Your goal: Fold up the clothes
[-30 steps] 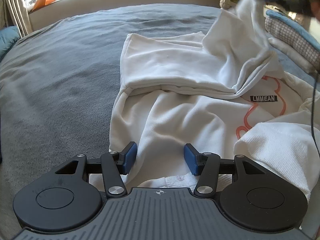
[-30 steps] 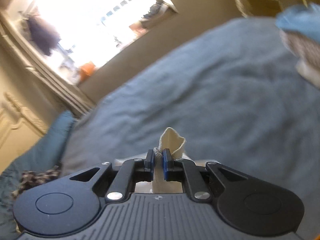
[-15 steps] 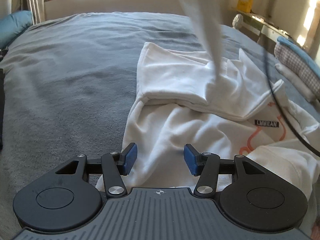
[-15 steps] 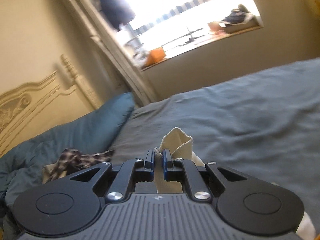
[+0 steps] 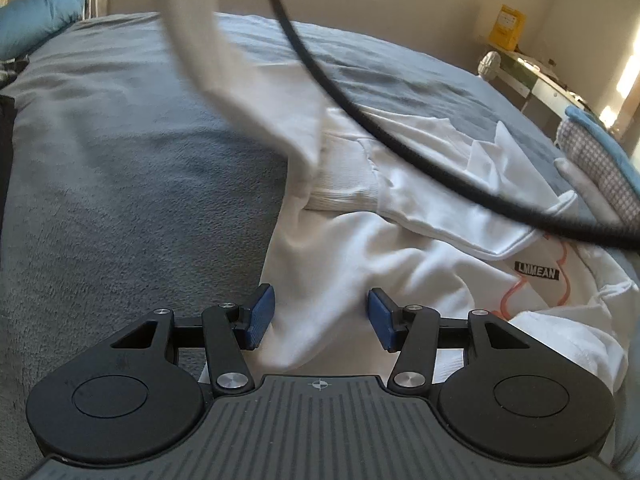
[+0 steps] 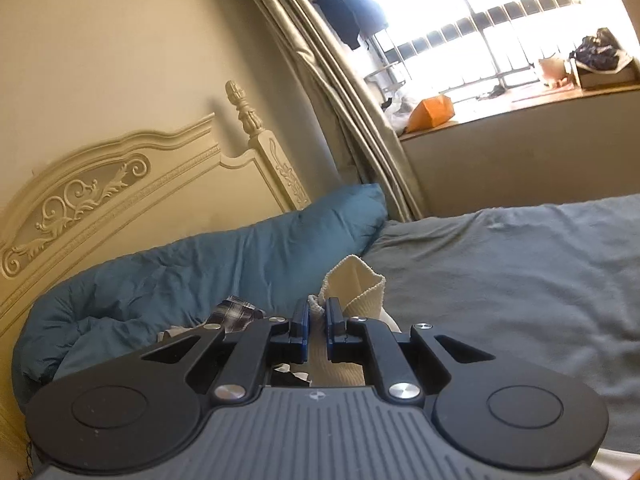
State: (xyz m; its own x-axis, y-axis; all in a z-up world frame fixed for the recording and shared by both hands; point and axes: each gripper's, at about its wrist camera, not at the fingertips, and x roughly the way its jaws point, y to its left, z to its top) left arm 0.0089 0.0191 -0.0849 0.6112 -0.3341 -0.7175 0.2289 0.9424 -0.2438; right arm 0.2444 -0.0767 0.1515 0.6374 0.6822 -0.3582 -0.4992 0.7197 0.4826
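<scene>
A white sweatshirt [image 5: 400,248] with an orange print and a black label lies crumpled on the grey bed [image 5: 120,168]. One sleeve [image 5: 208,52] rises from it, stretched up and to the left out of the left wrist view. My left gripper [image 5: 321,314] hovers open over the garment's near edge, and nothing is pinched between its blue pads. My right gripper [image 6: 317,316] is shut on the ribbed cuff [image 6: 356,284] of that sleeve, held above the bed and facing the headboard.
A black cable [image 5: 360,120] arcs across the left wrist view. A teal duvet [image 6: 192,276] and checked cloth [image 6: 236,312] lie by the cream headboard [image 6: 100,192]. Folded checked and blue items [image 5: 596,156] sit at the bed's right. Curtain and window sill stand behind.
My right gripper has carried the cuff up and leftward, swinging from the bed toward the headboard; the sleeve now stretches across the left wrist view. The left gripper has shifted slightly along the sweatshirt's edge.
</scene>
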